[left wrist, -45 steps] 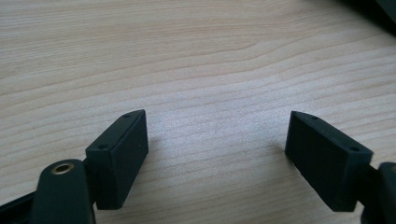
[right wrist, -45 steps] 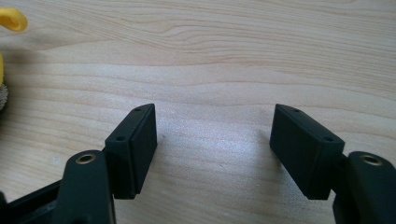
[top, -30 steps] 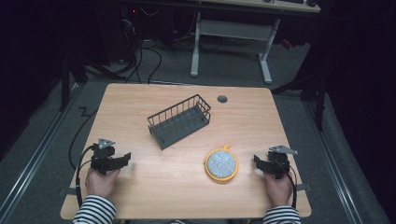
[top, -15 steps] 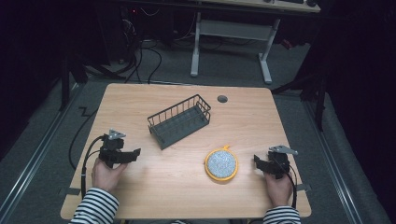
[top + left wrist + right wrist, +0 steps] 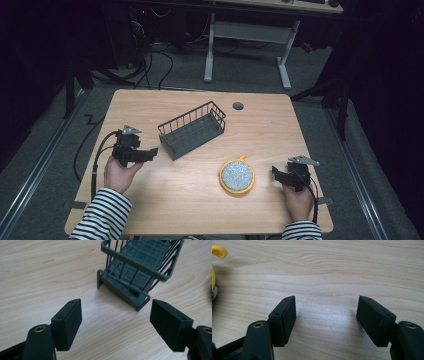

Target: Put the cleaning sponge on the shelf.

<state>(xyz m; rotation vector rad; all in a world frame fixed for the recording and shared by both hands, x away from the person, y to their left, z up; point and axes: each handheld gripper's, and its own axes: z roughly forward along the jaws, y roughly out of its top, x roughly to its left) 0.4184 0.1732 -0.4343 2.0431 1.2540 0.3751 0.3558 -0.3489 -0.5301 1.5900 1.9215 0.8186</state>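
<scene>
A dark grey wire basket [image 5: 192, 130] stands slantwise on the wooden table [image 5: 150, 107], a little left of its middle. My left gripper [image 5: 152, 152] hovers just left of the basket's near end and points at it. Its jaws have just been opening and stand open with nothing between them. In the left gripper view [image 5: 116, 312] the basket's end [image 5: 136, 272] lies straight ahead. A round speckled pad with a yellow rim [image 5: 237, 175] lies right of centre. My right gripper [image 5: 274, 172] rests open right of it, over bare wood [image 5: 327, 307]; the pad's yellow loop [image 5: 219, 251] shows at top left.
A round cable hole [image 5: 238, 106] sits near the table's far edge. A black cable [image 5: 85, 155] trails from the left gripper over the left table edge. A desk frame with white legs [image 5: 247, 35] stands on the floor beyond.
The left hand has lifted and moved away from the person and rightward, toward the basket's near end. The right hand has kept still.
</scene>
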